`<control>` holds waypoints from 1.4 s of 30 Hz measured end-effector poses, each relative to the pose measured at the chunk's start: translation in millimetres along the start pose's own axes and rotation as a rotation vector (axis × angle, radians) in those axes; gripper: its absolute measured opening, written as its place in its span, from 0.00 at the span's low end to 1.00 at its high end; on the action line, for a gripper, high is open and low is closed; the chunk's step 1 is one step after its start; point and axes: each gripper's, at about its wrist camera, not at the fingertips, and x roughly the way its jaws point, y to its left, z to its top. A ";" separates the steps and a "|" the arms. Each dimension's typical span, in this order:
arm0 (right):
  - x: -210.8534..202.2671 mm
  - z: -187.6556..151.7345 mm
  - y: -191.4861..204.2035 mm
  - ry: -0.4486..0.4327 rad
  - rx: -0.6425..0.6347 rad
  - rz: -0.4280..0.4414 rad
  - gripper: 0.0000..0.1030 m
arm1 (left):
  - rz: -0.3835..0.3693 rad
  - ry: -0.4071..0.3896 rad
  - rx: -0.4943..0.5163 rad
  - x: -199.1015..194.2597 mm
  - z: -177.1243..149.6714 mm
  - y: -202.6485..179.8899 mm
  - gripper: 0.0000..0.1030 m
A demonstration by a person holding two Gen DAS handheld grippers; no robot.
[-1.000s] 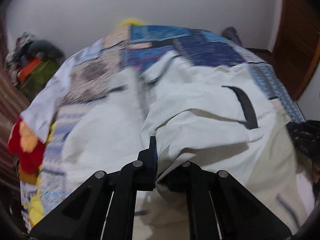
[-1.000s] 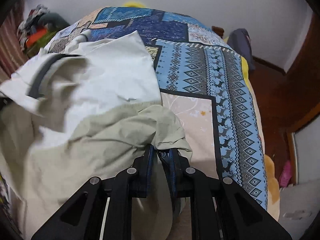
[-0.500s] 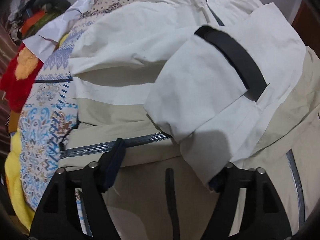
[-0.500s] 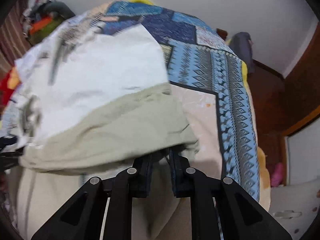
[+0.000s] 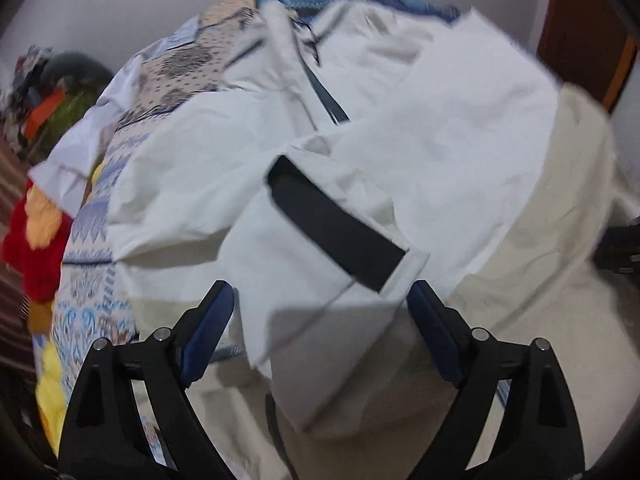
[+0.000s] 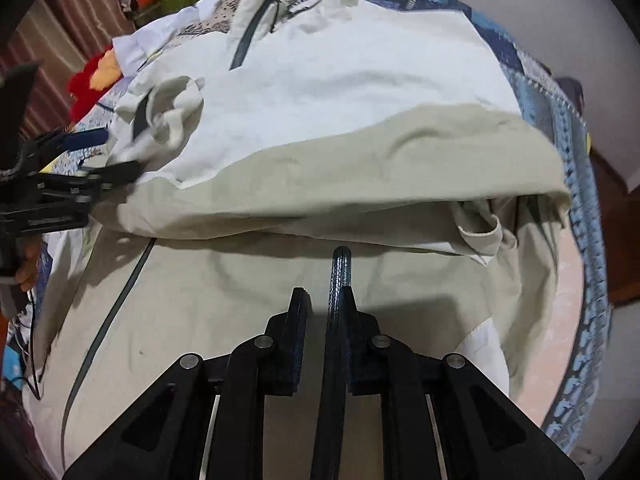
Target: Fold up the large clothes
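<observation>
A large white and beige jacket [image 5: 420, 152] lies on the patterned bedspread [image 5: 92, 264], its lower half folded over itself. A sleeve cuff with a black strap [image 5: 336, 232] lies just ahead of my left gripper [image 5: 320, 300], which is open wide and empty. In the right wrist view the folded beige hem [image 6: 360, 168] lies across the middle. My right gripper [image 6: 324, 292] hovers just before the fold, its jaws slightly apart and holding nothing. The left gripper also shows at the left edge of the right wrist view [image 6: 100, 156].
A pile of clothes [image 5: 52, 92] sits at the far left by the wall. A red and orange plush blanket [image 5: 32, 248] hangs off the bed's left side. A wooden door [image 5: 584, 32] stands at the right. A white shirt [image 6: 132, 48] lies beyond the jacket.
Both grippers carried the jacket's lower half forward and laid it over the upper part. The left opened first, then the right let go of the beige hem and drew back.
</observation>
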 end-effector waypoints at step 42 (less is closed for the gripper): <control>66.1 64.0 18.9 -0.149 -0.282 -0.519 0.11 | 0.103 0.092 -0.128 33.1 -83.7 95.4 0.60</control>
